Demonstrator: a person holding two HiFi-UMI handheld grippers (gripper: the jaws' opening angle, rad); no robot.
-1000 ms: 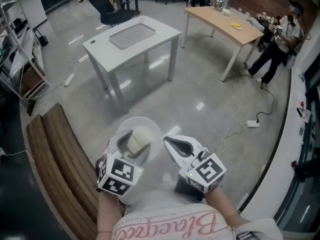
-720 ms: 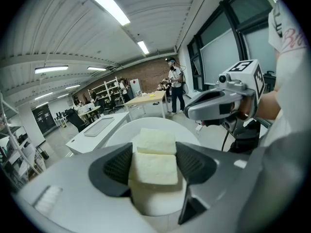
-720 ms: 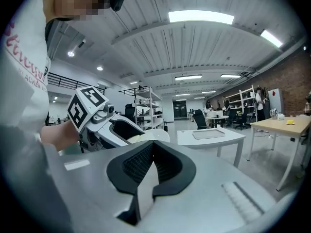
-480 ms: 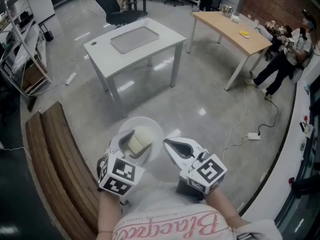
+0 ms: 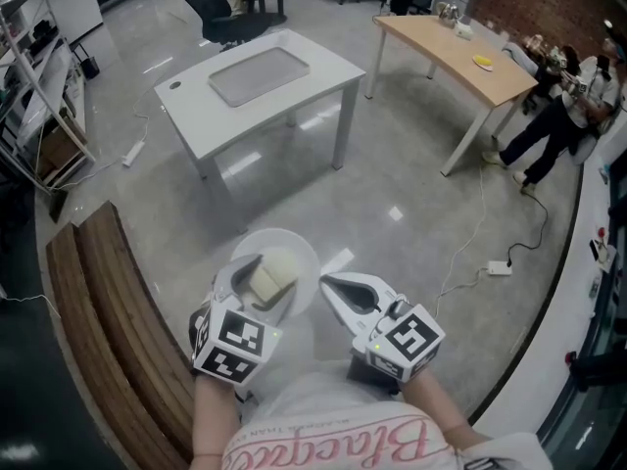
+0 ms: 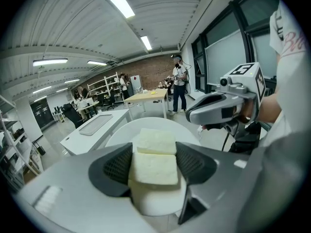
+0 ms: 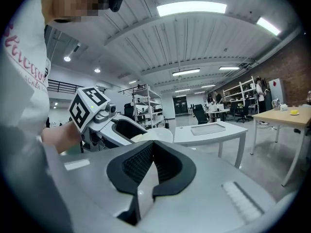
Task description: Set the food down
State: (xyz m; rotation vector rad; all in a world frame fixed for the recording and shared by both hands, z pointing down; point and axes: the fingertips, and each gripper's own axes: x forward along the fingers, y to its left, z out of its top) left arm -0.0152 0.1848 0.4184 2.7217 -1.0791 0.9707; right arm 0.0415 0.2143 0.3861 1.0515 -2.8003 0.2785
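My left gripper (image 5: 257,274) is shut on the food (image 5: 272,274), two pale stacked blocks (image 6: 154,168) pressed between its black pads. The food rests on a round white plate (image 5: 297,248) that hangs in the air with it, above the floor. The plate's rim (image 6: 146,126) shows beyond the jaws in the left gripper view. My right gripper (image 5: 335,284) floats just right of the plate, shut with nothing in it; its pads (image 7: 141,166) meet. Each gripper appears in the other's view: the right gripper (image 6: 216,108) and the left gripper (image 7: 119,127).
A white table (image 5: 323,67) with a grey tray (image 5: 260,69) stands ahead across bare floor. A wooden table (image 5: 446,37) is at the back right, with a person (image 5: 563,91) beside it. A curved wooden bench (image 5: 93,311) runs along my left. Cables and a power strip (image 5: 500,267) lie at right.
Both grippers keep their pose and the food stays gripped. The head view has drifted a little, so the tables sit slightly higher and to the right in the frame.
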